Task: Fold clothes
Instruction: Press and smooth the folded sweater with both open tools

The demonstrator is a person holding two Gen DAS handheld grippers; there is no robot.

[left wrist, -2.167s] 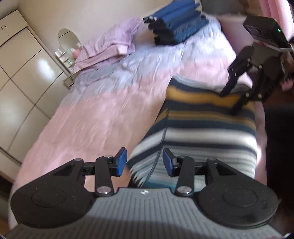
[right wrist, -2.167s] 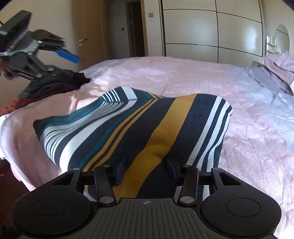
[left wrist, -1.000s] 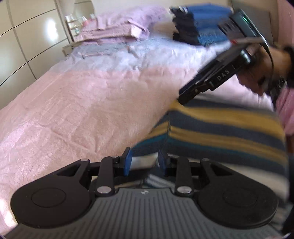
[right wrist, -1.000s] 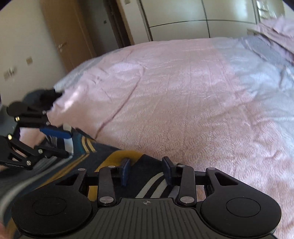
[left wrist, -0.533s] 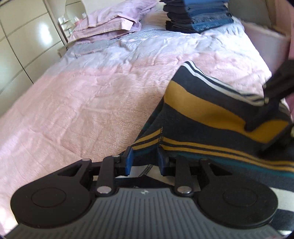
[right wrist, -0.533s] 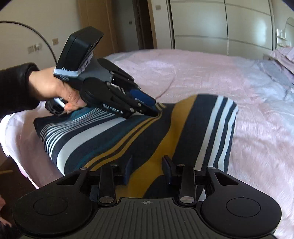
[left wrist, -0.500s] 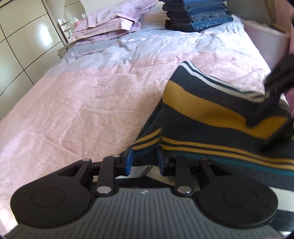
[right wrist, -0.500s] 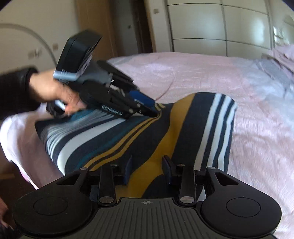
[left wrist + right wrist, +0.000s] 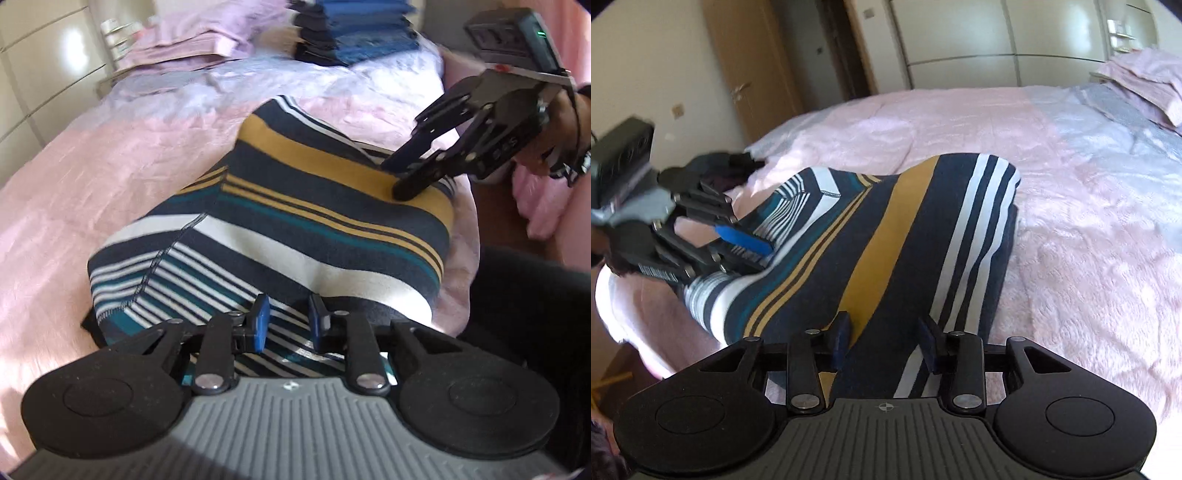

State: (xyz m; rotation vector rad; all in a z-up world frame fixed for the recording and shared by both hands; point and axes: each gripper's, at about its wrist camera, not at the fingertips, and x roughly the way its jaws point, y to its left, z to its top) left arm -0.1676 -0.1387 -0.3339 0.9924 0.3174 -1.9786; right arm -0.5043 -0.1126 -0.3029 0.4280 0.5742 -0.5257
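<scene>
Striped garment [image 9: 295, 206]: folded into a long bundle at the near edge of the pink bed [image 9: 74, 177].
Long axis: from left gripper [image 9: 286, 326] toward right gripper [image 9: 886, 345].
Left gripper: narrow gap, over the thin-striped end, gripping nothing visible.
Right gripper: wider gap, at the mustard-band end.

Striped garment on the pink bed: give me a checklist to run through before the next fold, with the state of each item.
1. Navy, mustard and white striped garment lies wholly on the pink bedspread: ok.
2. Left gripper gripping cloth: not ok, fingers apart.
3. Right gripper gripping cloth: not ok, fingers apart.
4. Sleeve folded in: ok.
5. Stack of folded blue clothes clear of the garment: ok.
6. Layers underneath smooth: cannot tell.
</scene>
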